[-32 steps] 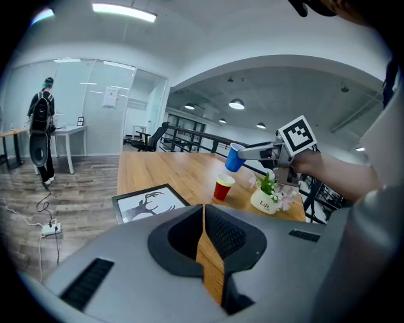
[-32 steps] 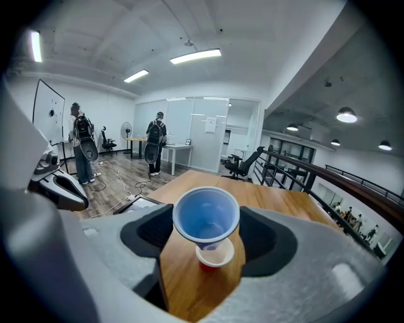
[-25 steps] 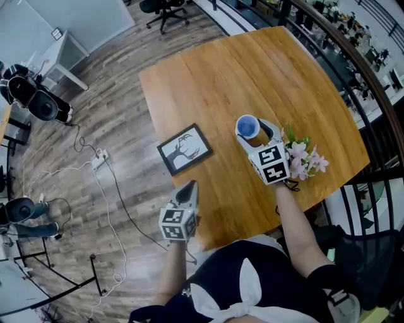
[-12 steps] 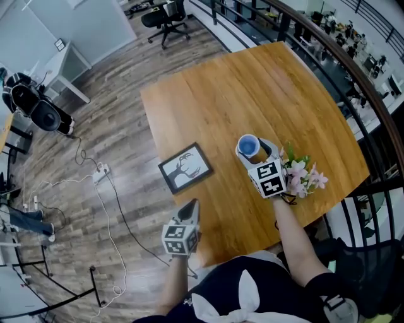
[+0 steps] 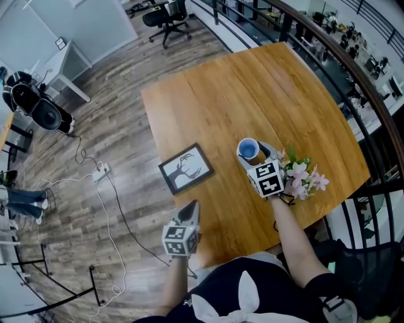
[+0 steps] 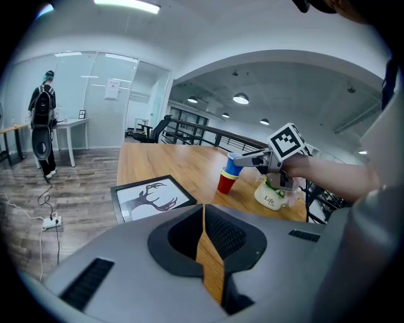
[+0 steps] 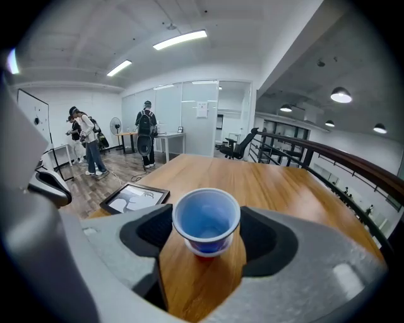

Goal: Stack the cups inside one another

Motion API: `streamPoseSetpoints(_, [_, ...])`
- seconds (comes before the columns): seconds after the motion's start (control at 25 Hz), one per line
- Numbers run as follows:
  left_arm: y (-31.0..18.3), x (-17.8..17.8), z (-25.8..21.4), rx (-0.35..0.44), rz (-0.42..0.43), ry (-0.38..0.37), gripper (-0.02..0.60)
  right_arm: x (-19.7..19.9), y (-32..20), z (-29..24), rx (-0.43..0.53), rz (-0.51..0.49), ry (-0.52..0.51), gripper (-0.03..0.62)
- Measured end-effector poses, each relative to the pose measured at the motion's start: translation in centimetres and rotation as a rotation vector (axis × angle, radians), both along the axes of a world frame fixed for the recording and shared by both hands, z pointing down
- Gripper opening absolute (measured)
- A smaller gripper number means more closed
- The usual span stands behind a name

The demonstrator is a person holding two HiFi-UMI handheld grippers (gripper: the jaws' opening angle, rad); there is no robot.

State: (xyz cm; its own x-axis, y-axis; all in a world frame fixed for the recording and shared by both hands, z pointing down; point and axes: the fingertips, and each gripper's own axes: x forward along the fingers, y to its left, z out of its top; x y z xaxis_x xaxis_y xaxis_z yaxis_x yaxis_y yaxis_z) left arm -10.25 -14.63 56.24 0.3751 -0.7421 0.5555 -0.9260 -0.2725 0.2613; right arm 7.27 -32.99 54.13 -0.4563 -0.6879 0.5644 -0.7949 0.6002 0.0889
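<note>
- Cups are nested in one stack on the wooden table: a blue cup on top, a yellow cup showing only as a band below it, and a red cup at the bottom, standing on the wood.
- In the head view the stack is seen right of the table's middle, towards the near edge, with only the blue cup's open mouth visible.
- The right gripper is clasped on the blue cup; in the right gripper view a jaw is pressed against each side of the cup just under the rim, and a sliver of red is seen beneath.
- The left gripper is clenched on nothing, its jaws meeting at the tips with only table wood seen through the slit behind them; it is held at the table's near edge, at 7 o'clock from the stack and well apart from it.
- A black-framed deer picture is laid flat at 9 o'clock from the stack.
- A white mug filled with pink flowers is placed at 4 o'clock from the stack, just beside the right gripper.
- An office chair is seen on the plank floor at 12 o'clock in the head view, and a power strip at 9 o'clock.
</note>
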Motion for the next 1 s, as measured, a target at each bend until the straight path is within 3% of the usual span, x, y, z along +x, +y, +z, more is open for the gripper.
streamPoseSetpoints(0.48, [-0.1,0.1,-0.5,0.009,0.015,0.007,0.028,-1.0,1.1,-1.9,0.016,-0.027,-0.046,0.334])
streamPoseSetpoints(0.8, [-0.2,0.2,-1.2,0.033,0.018,0.008,0.028,-2.2,3.9,-5.8,0.113,-0.079,-0.097,0.029])
streamPoseSetpoints(1.0, [0.0,0.5,-1.6,0.045,0.020,0.011,0.028,-2.3,5.5,-6.8,0.131,-0.093,-0.095,0.000])
